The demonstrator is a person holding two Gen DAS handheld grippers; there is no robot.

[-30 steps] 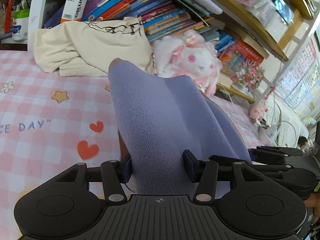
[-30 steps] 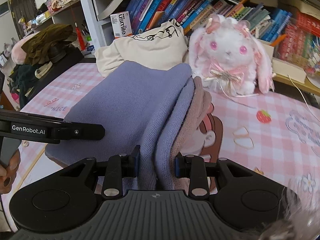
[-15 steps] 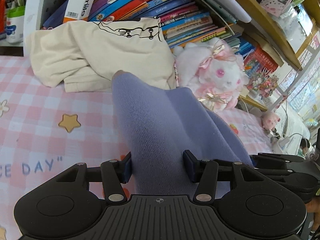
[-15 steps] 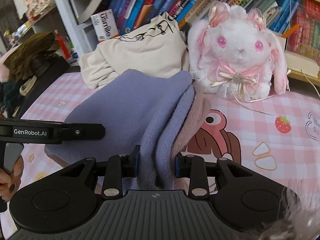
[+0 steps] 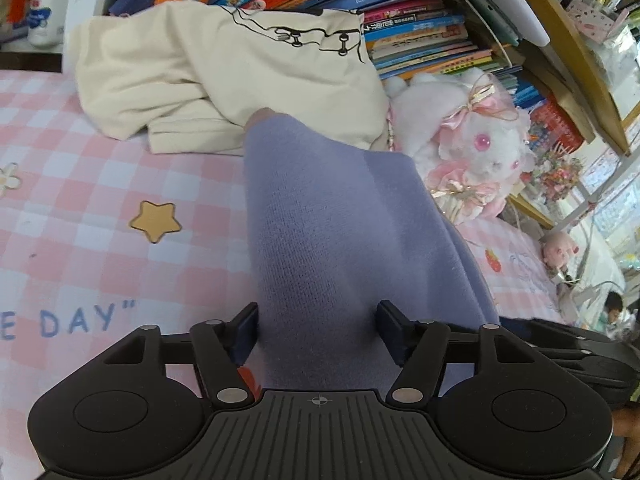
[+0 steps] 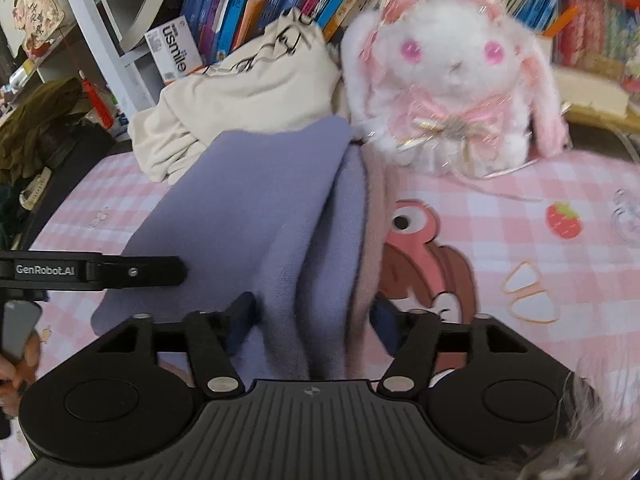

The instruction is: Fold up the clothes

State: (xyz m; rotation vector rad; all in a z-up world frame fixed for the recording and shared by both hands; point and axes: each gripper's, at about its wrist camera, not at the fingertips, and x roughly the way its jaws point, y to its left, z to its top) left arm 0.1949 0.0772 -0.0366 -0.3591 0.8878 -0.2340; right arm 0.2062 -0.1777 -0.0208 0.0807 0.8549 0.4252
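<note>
A folded lavender knit garment [image 5: 328, 216] with a dusty-pink inner layer [image 6: 374, 216] lies on the pink checked cover [image 5: 80, 208]. It runs away from both cameras toward the bookshelf. My left gripper [image 5: 318, 324] straddles one near end of the fold. Its jaws are opening and the cloth still sits between the pads. My right gripper [image 6: 314, 316] straddles the other end, where several layers stack up. Its jaws are opening too, and the pads stand just off the cloth. The left gripper's finger [image 6: 120, 270] shows beside the fold in the right wrist view.
A crumpled cream garment [image 5: 224, 76] lies just behind the lavender one, against a shelf of books [image 5: 400, 12]. A white plush rabbit [image 6: 452, 76] sits to its right. Dark clothes [image 6: 40, 120] pile up at the far left. A hand [image 6: 16, 364] grips the left handle.
Both grippers carried the folded lavender garment forward and down toward the cream garment and the rabbit. Both pairs of jaws have now spread wider around the cloth.
</note>
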